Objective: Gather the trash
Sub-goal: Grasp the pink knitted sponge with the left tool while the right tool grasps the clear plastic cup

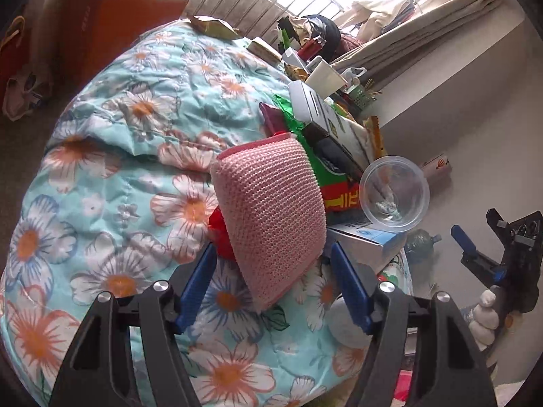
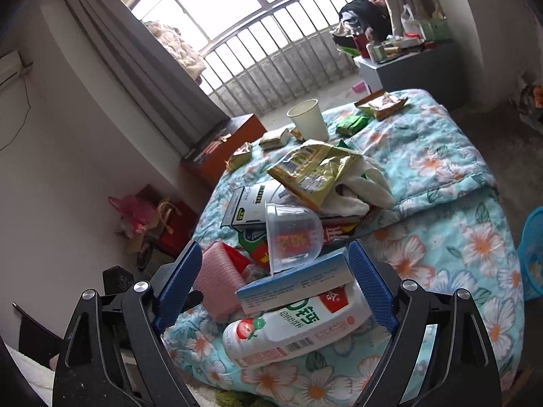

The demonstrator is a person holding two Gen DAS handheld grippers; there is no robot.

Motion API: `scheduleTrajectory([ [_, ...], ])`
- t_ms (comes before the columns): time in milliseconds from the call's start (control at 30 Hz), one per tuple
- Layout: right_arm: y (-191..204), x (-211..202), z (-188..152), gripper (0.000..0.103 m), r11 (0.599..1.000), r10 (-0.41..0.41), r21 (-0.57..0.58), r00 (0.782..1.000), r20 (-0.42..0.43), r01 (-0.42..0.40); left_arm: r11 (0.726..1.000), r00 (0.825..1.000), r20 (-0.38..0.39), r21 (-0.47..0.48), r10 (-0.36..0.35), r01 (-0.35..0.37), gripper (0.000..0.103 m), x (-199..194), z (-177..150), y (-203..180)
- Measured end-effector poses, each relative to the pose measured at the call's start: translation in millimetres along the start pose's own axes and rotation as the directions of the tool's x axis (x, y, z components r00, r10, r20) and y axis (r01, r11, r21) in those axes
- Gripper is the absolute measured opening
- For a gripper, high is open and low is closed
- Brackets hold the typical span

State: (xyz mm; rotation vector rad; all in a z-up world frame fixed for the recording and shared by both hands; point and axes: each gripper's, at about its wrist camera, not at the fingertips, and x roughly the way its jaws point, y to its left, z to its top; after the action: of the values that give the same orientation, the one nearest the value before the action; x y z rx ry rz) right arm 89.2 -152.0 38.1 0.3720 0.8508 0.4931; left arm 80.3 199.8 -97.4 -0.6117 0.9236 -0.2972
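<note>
A pile of trash lies on a floral quilt [image 1: 135,129]. In the left wrist view my left gripper [image 1: 275,288] is open, its blue fingers on either side of the near end of a pink knitted sponge [image 1: 271,210]. Behind it are a red wrapper [image 1: 220,234], a clear plastic cup [image 1: 393,193] and flat boxes [image 1: 325,115]. In the right wrist view my right gripper [image 2: 275,288] is open around a light blue box [image 2: 298,281] that rests on a white strawberry drink bottle [image 2: 292,332]. The clear cup [image 2: 292,234] lies on the box. The pink sponge [image 2: 217,281] is left of it.
A paper cup [image 2: 307,118], a gold snack bag [image 2: 315,166], white cloth [image 2: 359,190] and small wrappers [image 2: 353,123] lie farther up the bed. A blue basket [image 2: 532,251] stands at the right. An orange cabinet [image 2: 220,149] and cluttered side table [image 2: 407,64] stand by the window.
</note>
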Motion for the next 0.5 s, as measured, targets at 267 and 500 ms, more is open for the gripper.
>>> scheduleTrajectory([
  [267, 27, 66, 7, 0.064, 0.972, -0.197, -0.142, 0.978, -0.075, 0.185, 1.0, 1.0, -0.007, 0.026, 0.01, -0.01, 0.041, 12, 4, 5],
  [500, 32, 92, 6, 0.025, 0.932, -0.324, -0.206, 0.94, -0.108, 0.298, 0.998, 1.0, 0.02, 0.061, -0.005, 0.003, 0.034, -4, -1, 0],
])
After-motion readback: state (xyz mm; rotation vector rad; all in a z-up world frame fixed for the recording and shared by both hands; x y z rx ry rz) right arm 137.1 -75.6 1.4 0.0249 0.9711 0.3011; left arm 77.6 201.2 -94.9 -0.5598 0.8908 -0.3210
